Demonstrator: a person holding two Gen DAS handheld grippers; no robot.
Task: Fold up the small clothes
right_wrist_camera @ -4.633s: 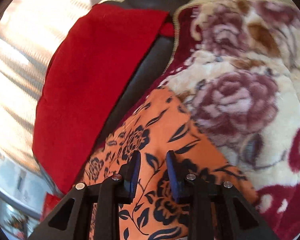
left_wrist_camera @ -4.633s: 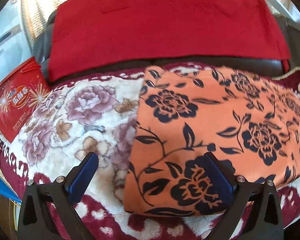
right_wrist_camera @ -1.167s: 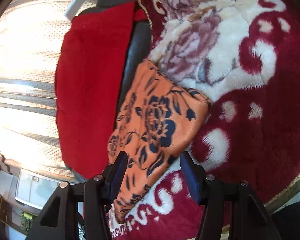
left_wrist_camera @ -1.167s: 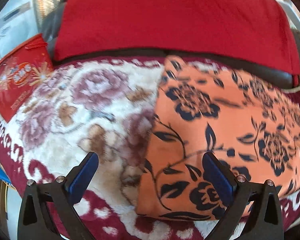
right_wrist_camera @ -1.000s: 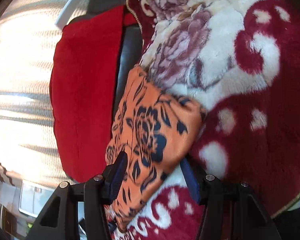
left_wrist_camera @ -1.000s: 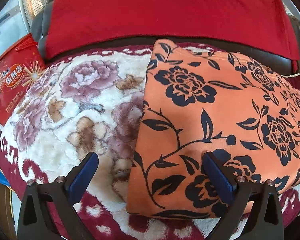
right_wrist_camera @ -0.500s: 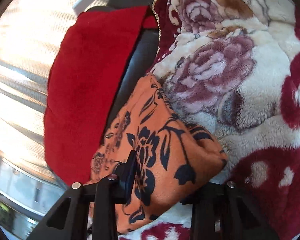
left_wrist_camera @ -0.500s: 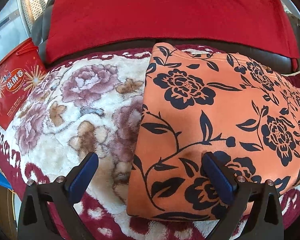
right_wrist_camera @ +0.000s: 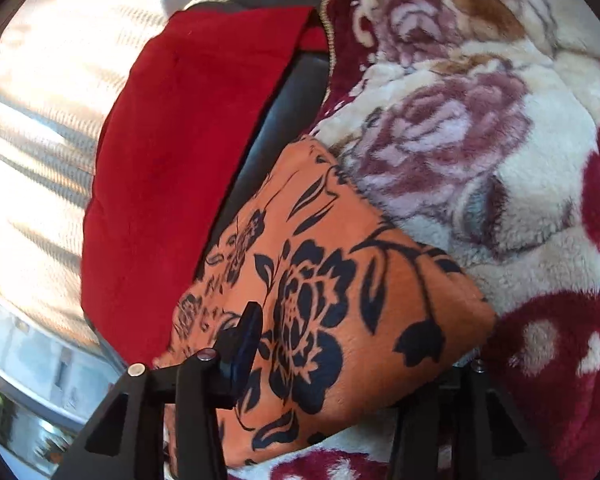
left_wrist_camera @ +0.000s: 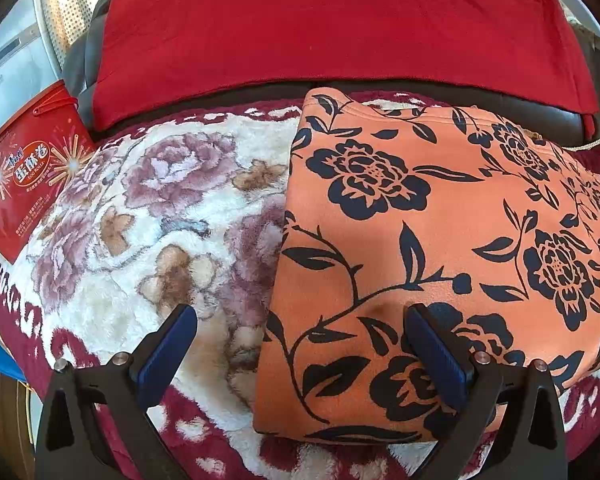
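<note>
A folded orange garment with a black flower print point(left_wrist_camera: 440, 248) lies on a plush floral blanket point(left_wrist_camera: 148, 216). My left gripper point(left_wrist_camera: 300, 340) is open; its right finger rests over the garment's near left corner and its left finger is over the blanket. In the right wrist view the garment point(right_wrist_camera: 340, 300) fills the space between my right gripper's point(right_wrist_camera: 352, 356) wide-open fingers. Its left finger point(right_wrist_camera: 244, 340) shows on top of the cloth; the right finger is hidden under the garment's edge.
A red cloth point(left_wrist_camera: 340, 24) drapes over the dark sofa back point(left_wrist_camera: 500, 104) behind the garment. A red snack box point(left_wrist_camera: 24, 176) stands at the blanket's left edge. A bright curtain point(right_wrist_camera: 52, 80) lies beyond the sofa.
My right gripper moved in close to the garment's end, and the cloth now sits between its fingers. My left gripper stayed open over the near left corner.
</note>
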